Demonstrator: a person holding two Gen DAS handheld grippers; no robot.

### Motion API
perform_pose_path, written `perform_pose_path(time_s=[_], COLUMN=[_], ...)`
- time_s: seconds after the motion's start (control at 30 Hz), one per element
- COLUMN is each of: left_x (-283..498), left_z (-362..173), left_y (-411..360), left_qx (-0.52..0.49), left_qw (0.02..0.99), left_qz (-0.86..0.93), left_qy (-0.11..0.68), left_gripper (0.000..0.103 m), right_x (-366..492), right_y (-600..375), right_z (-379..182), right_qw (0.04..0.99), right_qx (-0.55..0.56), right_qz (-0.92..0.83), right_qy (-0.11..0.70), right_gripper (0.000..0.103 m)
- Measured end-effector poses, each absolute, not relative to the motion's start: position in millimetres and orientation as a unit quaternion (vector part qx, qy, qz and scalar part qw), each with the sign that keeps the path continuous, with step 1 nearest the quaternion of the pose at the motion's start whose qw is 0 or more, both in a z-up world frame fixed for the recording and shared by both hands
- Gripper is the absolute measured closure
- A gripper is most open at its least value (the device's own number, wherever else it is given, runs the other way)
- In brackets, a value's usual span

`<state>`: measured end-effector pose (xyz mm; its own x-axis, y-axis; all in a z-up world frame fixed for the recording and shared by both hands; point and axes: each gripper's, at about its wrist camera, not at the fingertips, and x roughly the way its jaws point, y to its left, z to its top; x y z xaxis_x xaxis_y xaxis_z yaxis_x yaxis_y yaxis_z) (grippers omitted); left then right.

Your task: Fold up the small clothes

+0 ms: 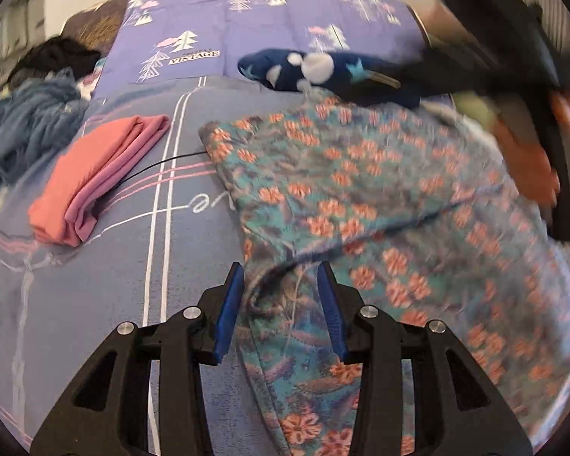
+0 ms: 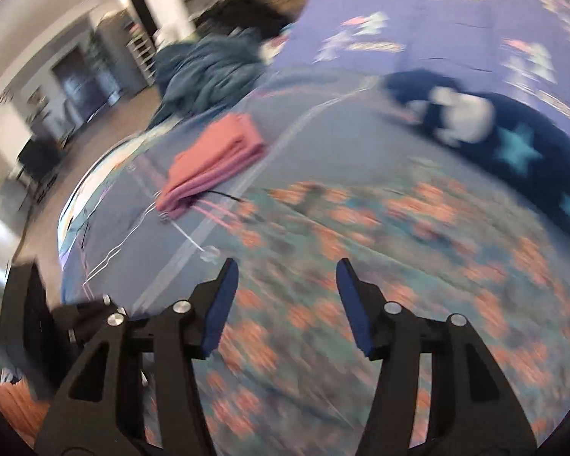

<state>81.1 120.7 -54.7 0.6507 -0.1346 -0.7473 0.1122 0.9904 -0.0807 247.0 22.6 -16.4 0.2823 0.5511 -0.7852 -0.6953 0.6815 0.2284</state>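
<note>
A bed (image 1: 95, 304) covered in a grey-blue sheet with white and pink lines fills both views, a purple tree-print pillow (image 1: 269, 19) at its far end and blurred room furniture beyond the left edge. The floral garment (image 1: 361, 197), teal with orange blossoms, lies spread across the near right part of the bed, one fold already laid over itself. The left gripper (image 1: 280, 307) hangs over its near edge, blue pads parted with a bunched ridge of cloth between them but not pinched. The right gripper (image 2: 287, 304) hovers above the garment's middle, released, nothing between its pads. A folded pink garment (image 1: 95, 182) sits well apart to the left; a navy star-print piece (image 1: 323, 72) touches the floral cloth's far edge. The risk, as I judge it: closing on that loose ridge could drag the fold crooked, and a far-side pull might catch the navy piece.
</note>
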Motion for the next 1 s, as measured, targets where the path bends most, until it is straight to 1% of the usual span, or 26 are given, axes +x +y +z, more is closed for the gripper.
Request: perform_pose_path(time_s=[0.13,0.17,0.2,0.3,0.33,0.37,0.4,0.43,0.47,0.57,0.73,0.8,0.9,1.0], left_x=[81,82,84,85,84,83,82,81,79,76,78,76,70,64], left_z=[-59,-59,-59,-58,-58,-58,-59,-59,-59,-60,-65,-64,-60,-45], left_y=[118,118,119,129,134,137,139,142,144,150,154,156,161,162], left_qx=[0.022,0.031,0.032,0.004,-0.004,-0.013,-0.019,-0.023,-0.028,-0.036,-0.053,-0.055,-0.073,-0.093], left_qw=[0.911,0.913,0.915,0.918,0.919,0.919,0.92,0.921,0.92,0.916,0.91,0.911,0.913,0.923], left_qz=[-0.04,-0.027,-0.017,-0.016,-0.015,-0.014,-0.013,-0.005,0.003,0.035,0.026,0.021,0.007,-0.019], left_qy=[0.41,0.406,0.402,0.396,0.395,0.393,0.391,0.39,0.39,0.397,0.411,0.409,0.4,0.374], left_gripper=[0.062,0.062,0.062,0.062,0.064,0.067,0.078,0.094,0.097,0.097,0.097,0.097,0.097,0.098], right_x=[263,267,271,285,289,292,294,297,297,293,302,306,302,282], right_y=[88,97,104,124,129,133,138,140,144,166,181,163,126,76], right_z=[-27,-30,-33,-49,-55,-61,-67,-70,-71,-71,-76,-68,-51,-40], right_qw=[0.779,0.775,0.771,0.757,0.752,0.75,0.746,0.745,0.747,0.757,0.781,0.783,0.795,0.798], right_qx=[-0.119,-0.126,-0.132,-0.153,-0.158,-0.161,-0.159,-0.151,-0.146,-0.139,-0.132,-0.096,-0.082,-0.077], right_qz=[0.413,0.417,0.419,0.419,0.418,0.417,0.417,0.417,0.42,0.423,0.392,0.396,0.39,0.387], right_qy=[0.457,0.458,0.461,0.478,0.484,0.488,0.495,0.497,0.494,0.478,0.468,0.47,0.457,0.455], right_gripper=[0.053,0.055,0.06,0.064,0.067,0.083,0.102,0.103,0.103,0.103,0.103,0.101,0.095,0.095])
